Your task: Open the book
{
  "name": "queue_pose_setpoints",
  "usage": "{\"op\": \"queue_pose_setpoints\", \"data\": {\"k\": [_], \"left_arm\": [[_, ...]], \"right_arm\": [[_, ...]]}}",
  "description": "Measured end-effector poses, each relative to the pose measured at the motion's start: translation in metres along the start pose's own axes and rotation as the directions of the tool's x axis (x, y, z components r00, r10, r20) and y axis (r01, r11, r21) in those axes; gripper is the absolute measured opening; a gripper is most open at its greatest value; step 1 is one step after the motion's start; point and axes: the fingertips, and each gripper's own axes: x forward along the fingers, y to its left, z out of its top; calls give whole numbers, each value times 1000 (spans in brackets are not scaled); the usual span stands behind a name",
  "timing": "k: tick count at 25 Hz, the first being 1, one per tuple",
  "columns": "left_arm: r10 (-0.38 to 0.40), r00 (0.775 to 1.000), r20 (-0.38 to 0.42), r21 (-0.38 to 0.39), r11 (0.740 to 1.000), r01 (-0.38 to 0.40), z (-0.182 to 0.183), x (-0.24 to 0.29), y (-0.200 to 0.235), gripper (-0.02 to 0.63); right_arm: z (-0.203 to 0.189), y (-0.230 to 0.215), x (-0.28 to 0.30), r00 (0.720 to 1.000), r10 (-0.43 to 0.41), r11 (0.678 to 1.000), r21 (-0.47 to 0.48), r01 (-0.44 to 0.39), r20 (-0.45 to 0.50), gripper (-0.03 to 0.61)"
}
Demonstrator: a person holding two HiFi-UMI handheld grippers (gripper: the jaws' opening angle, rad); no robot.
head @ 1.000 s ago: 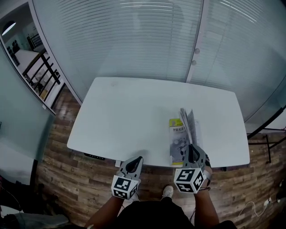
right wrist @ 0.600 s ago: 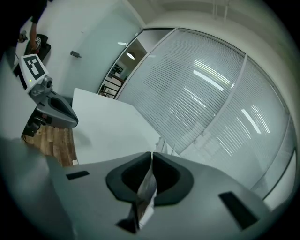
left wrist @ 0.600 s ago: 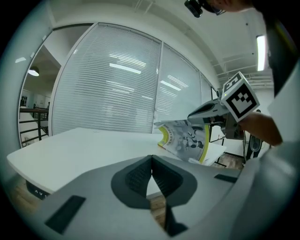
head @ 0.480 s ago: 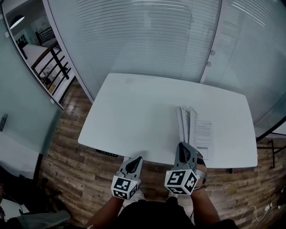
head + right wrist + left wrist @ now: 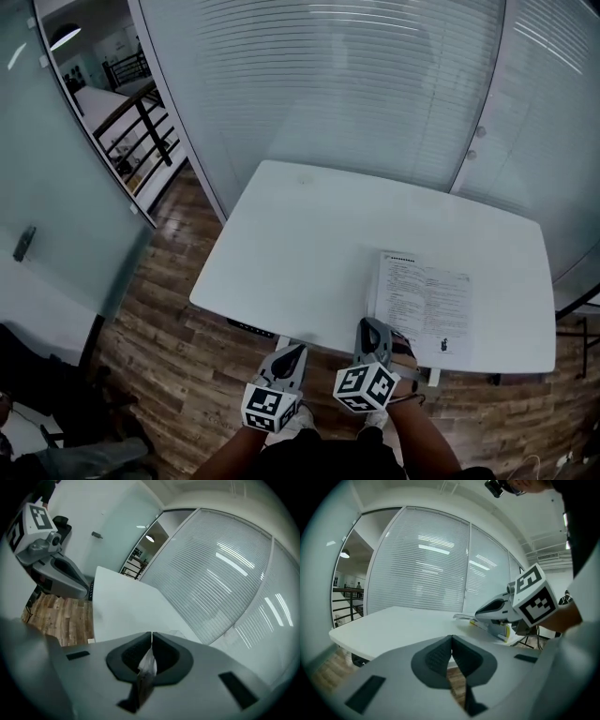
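The book [image 5: 424, 302] lies open on the right part of the white table [image 5: 309, 234], near its front edge, with a printed page facing up. My right gripper [image 5: 372, 330] is at the book's near left corner, shut on the cover. In the right gripper view a thin sheet edge [image 5: 147, 663] sits pinched between the jaws of that gripper [image 5: 152, 639]. The left gripper view shows the right gripper [image 5: 480, 614] with the yellow-edged cover [image 5: 502, 631] under it. My left gripper [image 5: 291, 354] hovers off the table's front edge, shut and empty [image 5: 452, 641].
A glass wall with blinds [image 5: 375, 84] runs behind the table. Wooden floor [image 5: 159, 347] lies below and to the left. A black railing [image 5: 141, 131] stands at the far left. A control box [image 5: 248, 328] hangs under the table's front edge.
The cover and pages stood upright a second ago; they have swung over to the left and the book now lies open flat. Both grippers have drifted left along the front edge.
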Motion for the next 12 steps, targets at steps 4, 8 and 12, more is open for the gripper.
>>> {"op": "queue_pose_setpoints", "data": {"k": [4, 8, 12], "left_arm": [[23, 1000, -8, -4, 1000, -23, -4, -6, 8, 11], [43, 999, -11, -12, 999, -43, -8, -11, 13, 11], [53, 999, -15, -24, 998, -53, -12, -14, 12, 11]], "right_arm": [[-4, 26, 18, 999, 47, 999, -27, -47, -17, 15], [-11, 45, 32, 997, 61, 994, -87, -65, -43, 17], [-18, 58, 39, 996, 50, 981, -185, -63, -78, 25]]}}
